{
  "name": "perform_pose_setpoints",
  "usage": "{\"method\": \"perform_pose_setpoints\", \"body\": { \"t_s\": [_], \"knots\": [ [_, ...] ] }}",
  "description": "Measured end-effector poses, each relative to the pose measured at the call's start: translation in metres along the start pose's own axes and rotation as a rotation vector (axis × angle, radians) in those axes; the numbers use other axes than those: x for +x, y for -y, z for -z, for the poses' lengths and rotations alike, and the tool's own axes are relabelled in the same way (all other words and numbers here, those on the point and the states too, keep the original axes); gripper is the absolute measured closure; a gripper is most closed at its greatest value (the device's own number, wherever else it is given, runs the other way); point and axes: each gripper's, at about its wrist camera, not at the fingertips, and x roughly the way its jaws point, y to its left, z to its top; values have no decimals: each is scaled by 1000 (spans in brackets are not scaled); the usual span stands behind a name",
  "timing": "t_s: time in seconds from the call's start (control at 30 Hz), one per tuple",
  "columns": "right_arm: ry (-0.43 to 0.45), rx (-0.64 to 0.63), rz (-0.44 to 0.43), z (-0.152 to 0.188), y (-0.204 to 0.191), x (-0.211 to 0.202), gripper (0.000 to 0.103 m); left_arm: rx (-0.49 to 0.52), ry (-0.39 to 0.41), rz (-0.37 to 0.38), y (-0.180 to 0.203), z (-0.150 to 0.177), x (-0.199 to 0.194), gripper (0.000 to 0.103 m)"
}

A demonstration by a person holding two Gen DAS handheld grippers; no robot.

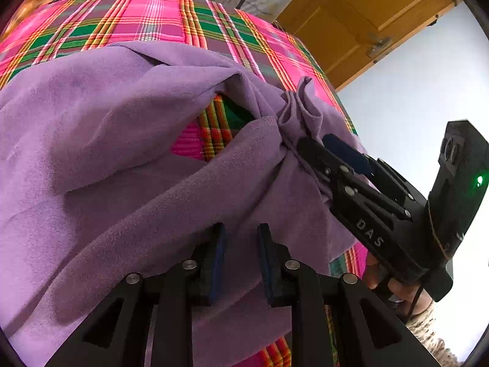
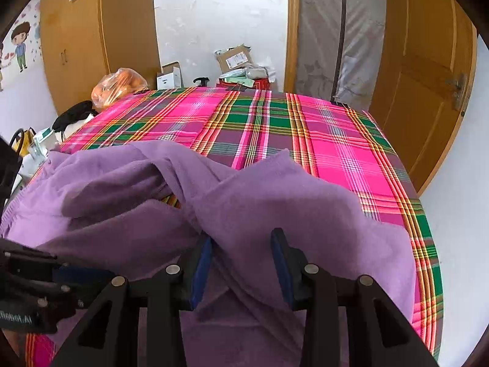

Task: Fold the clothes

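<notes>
A soft purple fleece garment (image 1: 101, 140) lies rumpled across the near part of a surface covered by a pink, green and yellow plaid cloth (image 1: 146, 18), bunched into thick folds with a gap in the middle where the plaid shows through. In the left wrist view, the left tongs (image 1: 241, 244) hover just above the fleece with their blue-padded fingers parted and nothing between them. To their right, the right tongs (image 1: 311, 142) are clenched on a gathered wad of the purple fabric, which puckers into tight pleats just past the tips; a hand (image 1: 394, 287) grips the black handle below. The right wrist view shows the garment (image 2: 275, 202) draped over and between that tool's blue pads (image 2: 201, 263), with the far half of the plaid cloth (image 2: 321, 128) bare. Beyond the surface stand a wooden door (image 2: 428, 70), a bag of oranges (image 2: 119, 87) and some cardboard boxes (image 2: 235, 58).
</notes>
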Motion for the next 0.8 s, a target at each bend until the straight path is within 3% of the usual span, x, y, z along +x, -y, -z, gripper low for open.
{"method": "perform_pose_setpoints", "body": {
  "t_s": [0.07,0.13,0.2,0.8],
  "knots": [
    [-1,44,-6,-3,7,3,66,-3,2,6,0,0,0,81],
    [-5,94,-16,-5,14,4,89,-5,4,11,0,-1,0,81],
    [9,133,-19,-5,22,0,96,-7,5,16,-1,-1,1,81],
    [160,330,127,20,99,-72,98,-18,9,-34,7,5,0,81]
  ]
}}
